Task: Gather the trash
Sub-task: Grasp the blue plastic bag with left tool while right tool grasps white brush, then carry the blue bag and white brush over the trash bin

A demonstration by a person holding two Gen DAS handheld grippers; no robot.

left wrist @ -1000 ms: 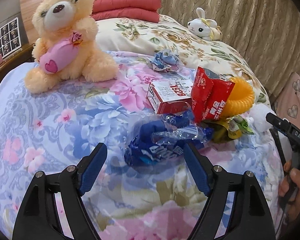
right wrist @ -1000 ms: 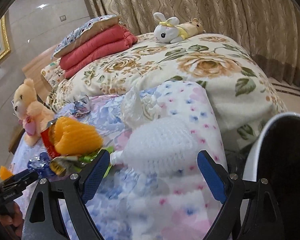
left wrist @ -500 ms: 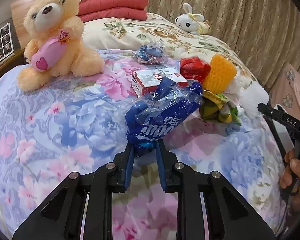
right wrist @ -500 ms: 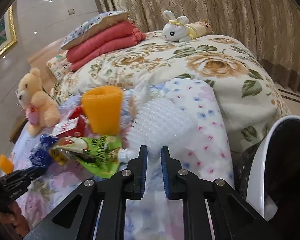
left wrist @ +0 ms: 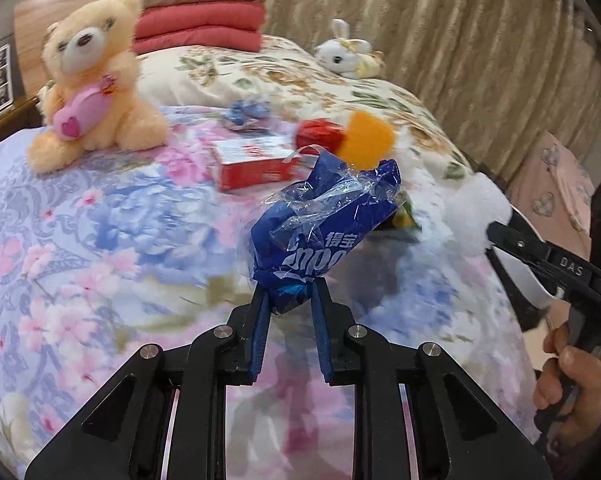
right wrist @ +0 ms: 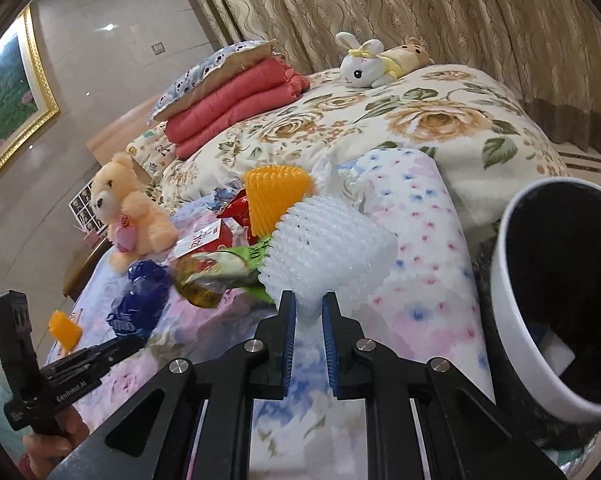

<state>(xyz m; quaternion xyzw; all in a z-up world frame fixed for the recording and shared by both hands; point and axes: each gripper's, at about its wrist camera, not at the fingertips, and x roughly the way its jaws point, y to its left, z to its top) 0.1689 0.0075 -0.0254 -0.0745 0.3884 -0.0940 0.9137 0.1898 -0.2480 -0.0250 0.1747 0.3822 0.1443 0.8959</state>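
My left gripper (left wrist: 287, 294) is shut on a crumpled blue plastic wrapper (left wrist: 324, 228) and holds it above the floral bedspread. My right gripper (right wrist: 308, 304) is shut on a white foam fruit net (right wrist: 328, 240), lifted off the bed; it also shows at the right of the left wrist view (left wrist: 476, 212). A white trash bin (right wrist: 512, 300) with a black liner stands at the right of the bed. On the bed lie an orange foam net (right wrist: 276, 196), a green snack bag (right wrist: 220, 268), a red-and-white box (left wrist: 256, 160), a red packet (left wrist: 320, 132) and a blue crumpled wrapper (left wrist: 248, 112).
A peach teddy bear (left wrist: 92, 80) sits at the left on the bed. A white plush rabbit (right wrist: 364, 64) lies on the rose quilt at the back. Folded red blankets (right wrist: 236, 96) with a pillow are stacked near the headboard. Curtains hang behind.
Both grippers have closed, the left on the blue wrapper, the right on the white foam net. Both have since lifted their items off the bed.
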